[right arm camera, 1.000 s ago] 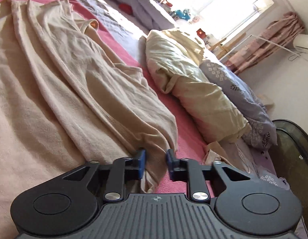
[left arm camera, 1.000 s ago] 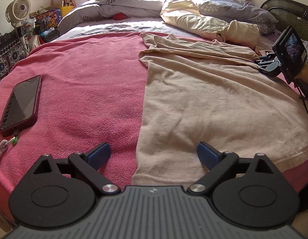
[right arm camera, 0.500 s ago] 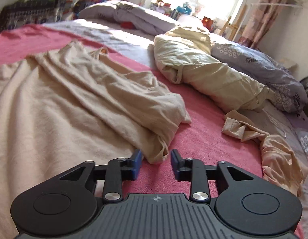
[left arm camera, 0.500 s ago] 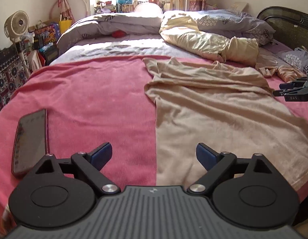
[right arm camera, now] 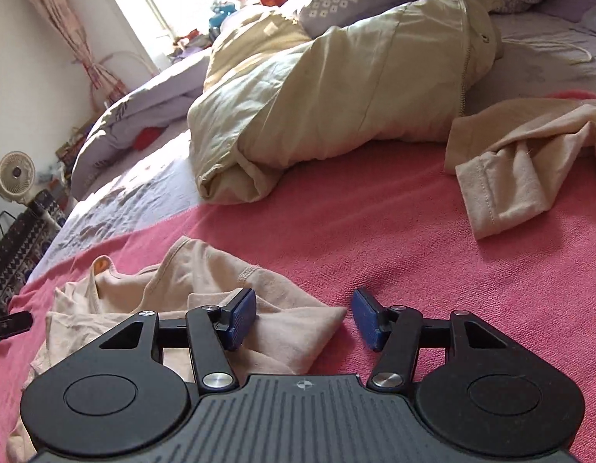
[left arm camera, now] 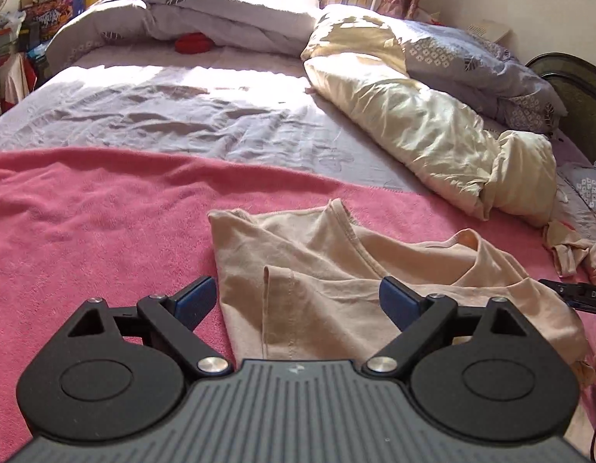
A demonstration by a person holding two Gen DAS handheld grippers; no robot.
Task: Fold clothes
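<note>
A beige T-shirt (left arm camera: 321,281) lies on the pink blanket (left arm camera: 85,223), its collar end towards the pillows. My left gripper (left arm camera: 298,301) is open and empty, its blue fingers on either side of the shirt's shoulder area, just above the cloth. In the right wrist view the same shirt (right arm camera: 205,289) lies bunched at the lower left. My right gripper (right arm camera: 303,318) is open and empty, with a corner of the shirt lying between the fingers. The right gripper's tip shows at the right edge of the left wrist view (left arm camera: 575,293).
A second beige garment (right arm camera: 521,162) lies crumpled on the blanket to the right. A cream duvet (left arm camera: 425,131) and grey patterned bedding (left arm camera: 205,19) lie beyond on the grey sheet. A fan (right arm camera: 14,173) and clutter stand left of the bed.
Both grippers have moved forward along the shirt to its collar end. The right gripper has opened wider. The phone has left the left wrist view.
</note>
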